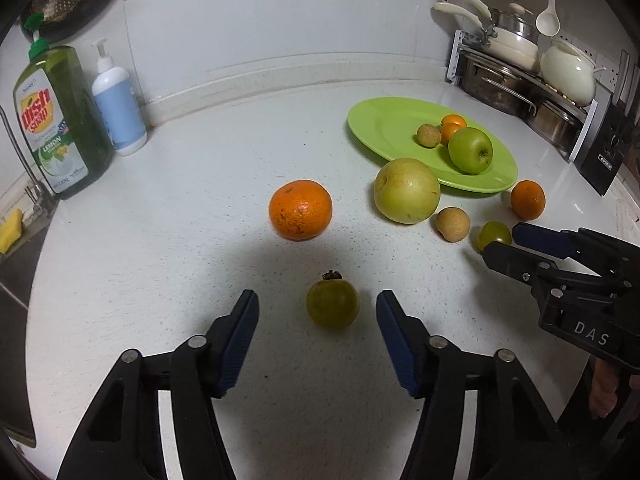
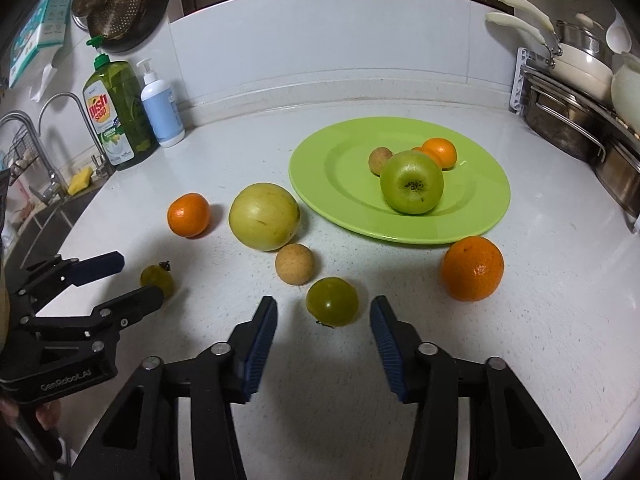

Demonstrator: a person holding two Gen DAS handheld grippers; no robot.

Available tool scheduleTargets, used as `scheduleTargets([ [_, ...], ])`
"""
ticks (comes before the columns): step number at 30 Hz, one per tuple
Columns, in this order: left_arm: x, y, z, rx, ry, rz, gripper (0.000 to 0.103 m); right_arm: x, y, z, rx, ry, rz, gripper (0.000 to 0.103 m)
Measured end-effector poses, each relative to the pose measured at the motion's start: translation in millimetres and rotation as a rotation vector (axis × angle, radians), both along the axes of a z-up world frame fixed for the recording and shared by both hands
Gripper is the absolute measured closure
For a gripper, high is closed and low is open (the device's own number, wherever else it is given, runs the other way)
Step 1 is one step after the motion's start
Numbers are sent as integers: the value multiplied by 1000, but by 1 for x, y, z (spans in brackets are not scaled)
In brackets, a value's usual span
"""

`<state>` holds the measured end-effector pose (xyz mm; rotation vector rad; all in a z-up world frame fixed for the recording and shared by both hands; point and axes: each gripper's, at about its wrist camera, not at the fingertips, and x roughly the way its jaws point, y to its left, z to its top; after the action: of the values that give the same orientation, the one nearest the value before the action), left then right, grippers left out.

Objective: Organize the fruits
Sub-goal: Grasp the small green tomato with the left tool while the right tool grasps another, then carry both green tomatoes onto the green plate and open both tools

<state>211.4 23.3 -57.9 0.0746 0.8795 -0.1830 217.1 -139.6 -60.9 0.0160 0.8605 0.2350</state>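
My left gripper (image 1: 316,308) brackets a green tomato (image 1: 333,305) on the counter (image 1: 200,220), jaws apart, pads clear. My right gripper (image 2: 324,312) likewise straddles another green tomato (image 2: 332,301), ungripped, near the green plate (image 2: 320,168).

We saw a green dish-soap bottle (image 1: 60,120) at nine o'clock, a white-and-blue pump bottle (image 1: 118,108) beside it, and stacked steel pots (image 1: 516,84) at two.

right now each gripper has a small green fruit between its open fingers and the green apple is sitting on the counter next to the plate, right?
One thing is off: the green apple sits on the green plate, not on the counter beside it, as the right wrist view shows. The rest holds: the left gripper and the right gripper each have a small green fruit between open fingers.
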Motion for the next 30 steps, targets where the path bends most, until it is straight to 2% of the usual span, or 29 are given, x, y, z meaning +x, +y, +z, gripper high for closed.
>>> scheduleTargets([
  [5, 5, -3, -5, -7, 16, -10, 58, 5, -1, -4, 7, 14, 5, 62],
  [10, 6, -3, -8, -35, 34, -9, 74, 7, -2, -6, 4, 19, 8, 72],
  [21, 4, -4, -5, -33, 23, -12, 74, 6, -1, -5, 7, 15, 15, 72],
  [30, -6, -7, 9, -32, -16, -24, 74, 0, -4, 3, 20, -2, 16, 72],
])
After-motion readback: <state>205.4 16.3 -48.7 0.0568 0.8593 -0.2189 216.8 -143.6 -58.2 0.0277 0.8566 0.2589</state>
